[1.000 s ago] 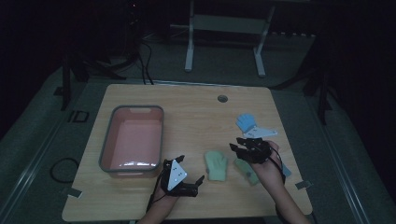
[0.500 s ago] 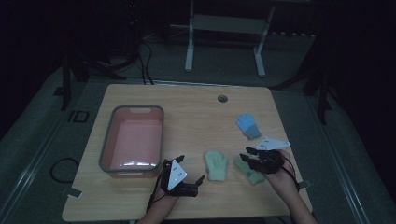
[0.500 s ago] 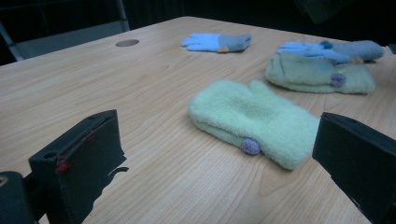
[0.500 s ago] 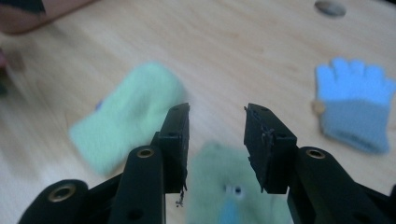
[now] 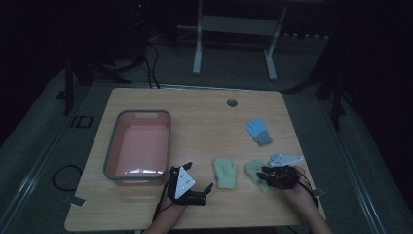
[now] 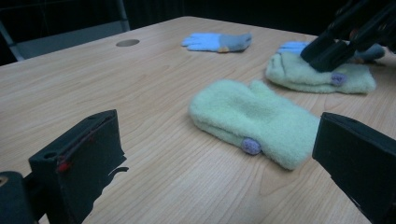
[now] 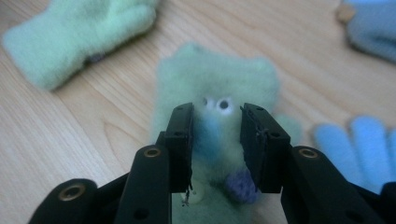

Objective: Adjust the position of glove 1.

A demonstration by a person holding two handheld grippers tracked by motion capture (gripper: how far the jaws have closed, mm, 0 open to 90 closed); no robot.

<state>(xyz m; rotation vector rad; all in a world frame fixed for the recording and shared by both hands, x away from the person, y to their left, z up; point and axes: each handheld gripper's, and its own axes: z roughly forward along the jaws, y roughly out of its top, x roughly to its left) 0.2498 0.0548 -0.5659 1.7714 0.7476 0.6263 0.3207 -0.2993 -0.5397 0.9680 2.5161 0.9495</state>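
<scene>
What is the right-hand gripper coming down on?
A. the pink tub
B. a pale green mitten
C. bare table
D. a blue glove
B: in the right gripper view the right gripper has its jaws either side of a pale green mitten, and they have just been closing; the high view shows it over that mitten too.

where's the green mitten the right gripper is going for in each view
High view: green mitten at lower right, just left of the right gripper.
Left gripper view: upper right, under that gripper's jaws.
Right gripper view: centre, behind its own jaws.
Shared landmark: the other green mitten, lying beside it.
</scene>
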